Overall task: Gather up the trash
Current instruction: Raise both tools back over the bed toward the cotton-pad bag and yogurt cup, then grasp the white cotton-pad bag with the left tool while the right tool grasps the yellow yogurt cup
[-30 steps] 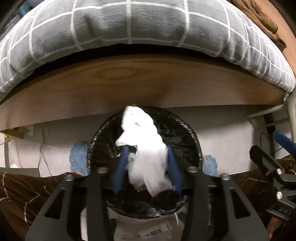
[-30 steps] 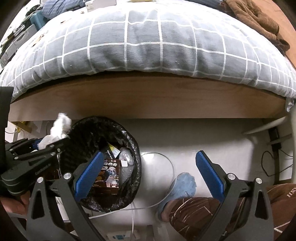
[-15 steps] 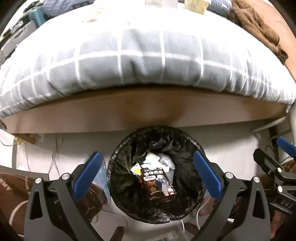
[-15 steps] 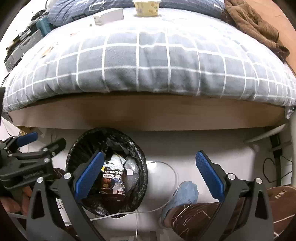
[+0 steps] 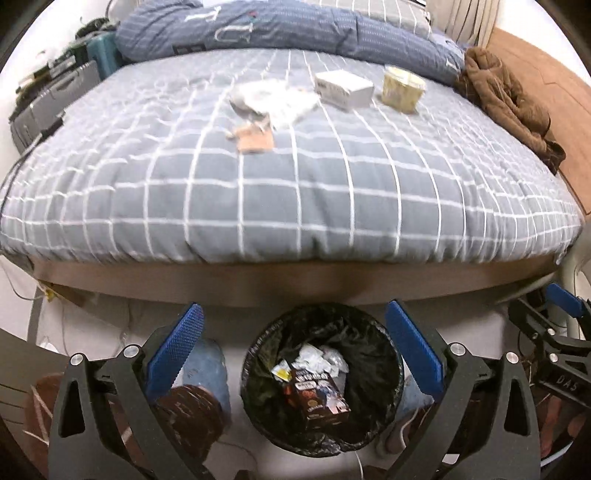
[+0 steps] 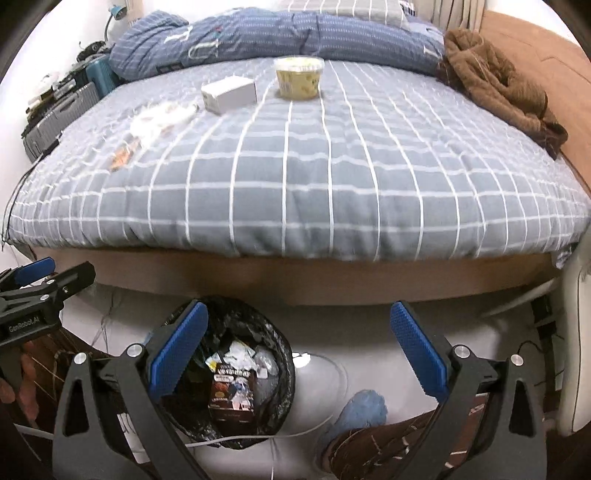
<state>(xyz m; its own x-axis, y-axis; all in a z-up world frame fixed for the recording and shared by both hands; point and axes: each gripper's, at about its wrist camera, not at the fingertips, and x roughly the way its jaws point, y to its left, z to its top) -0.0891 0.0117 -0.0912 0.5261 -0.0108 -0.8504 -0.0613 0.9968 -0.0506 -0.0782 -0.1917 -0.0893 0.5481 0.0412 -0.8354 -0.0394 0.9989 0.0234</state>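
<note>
A round bin with a black liner [image 5: 376,343] [image 6: 284,354] stands on the floor against the bed's wooden side; crumpled white paper and a brown snack box [image 5: 319,397] [image 6: 231,395] lie inside. My left gripper [image 5: 293,345] hangs open and empty above it. My right gripper [image 6: 299,343] is open and empty too, to the right of the bin. On the grey checked quilt lie a white box [image 5: 343,88] [image 6: 229,94], a yellow cup [image 5: 402,88] [image 6: 299,77], a white wrapper [image 5: 273,101] [image 6: 162,116] and a tan scrap [image 5: 255,140] [image 6: 122,157].
A brown garment [image 5: 506,99] [image 6: 498,88] lies at the bed's right edge, a blue duvet [image 5: 277,27] at the head. Suitcases [image 6: 62,110] stand left of the bed. A person's blue slippers [image 5: 205,369] [image 6: 364,410] and patterned trouser legs flank the bin; a white cable [image 6: 325,424] crosses the floor.
My left gripper opened and let the white wad drop into the bin. Both grippers then rose, and the bed top with its litter came into view.
</note>
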